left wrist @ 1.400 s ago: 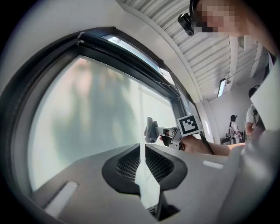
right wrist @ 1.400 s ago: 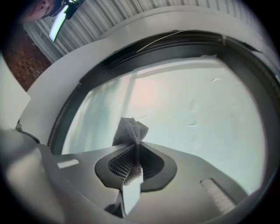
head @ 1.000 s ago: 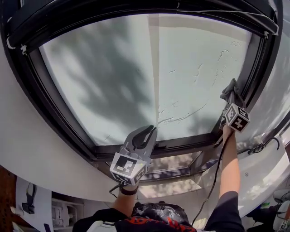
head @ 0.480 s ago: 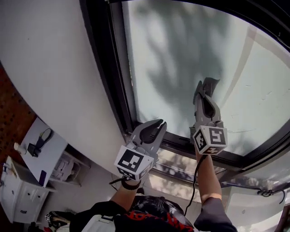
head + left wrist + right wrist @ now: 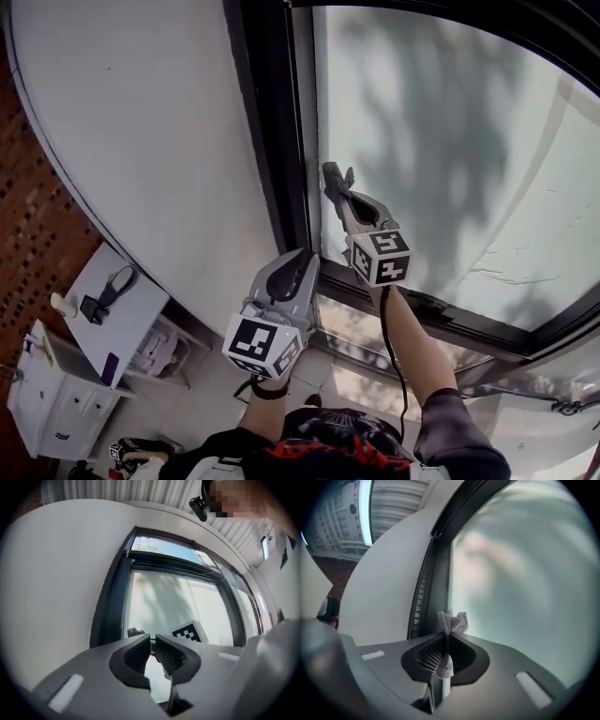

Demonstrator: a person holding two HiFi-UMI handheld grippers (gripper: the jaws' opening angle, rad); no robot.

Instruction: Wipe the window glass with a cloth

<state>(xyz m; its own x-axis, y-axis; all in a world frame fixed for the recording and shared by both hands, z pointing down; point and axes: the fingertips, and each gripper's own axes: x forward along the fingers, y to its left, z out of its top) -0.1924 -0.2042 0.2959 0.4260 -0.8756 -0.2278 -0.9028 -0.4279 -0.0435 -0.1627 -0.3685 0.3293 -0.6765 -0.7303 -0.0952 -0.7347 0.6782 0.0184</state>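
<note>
The cloth [image 5: 452, 620] is a small grey open-weave piece clamped between the closed jaws of the right claw [image 5: 447, 633]. A crumpled tuft projects beyond the claw tips and a short tail hangs behind the pads. The window glass [image 5: 450, 141] is a pale, frosted-looking pane crossed by tree shadow, directly ahead of the claw. The tuft sits at the pane's edge beside the dark frame [image 5: 272, 112]. Contact with the glass cannot be confirmed.

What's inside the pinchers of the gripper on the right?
A small grey cloth is pinched in the right hand-held gripper. Its frilly end sticks out toward the window glass. The squeezed middle is mostly covered by the pads.
</note>
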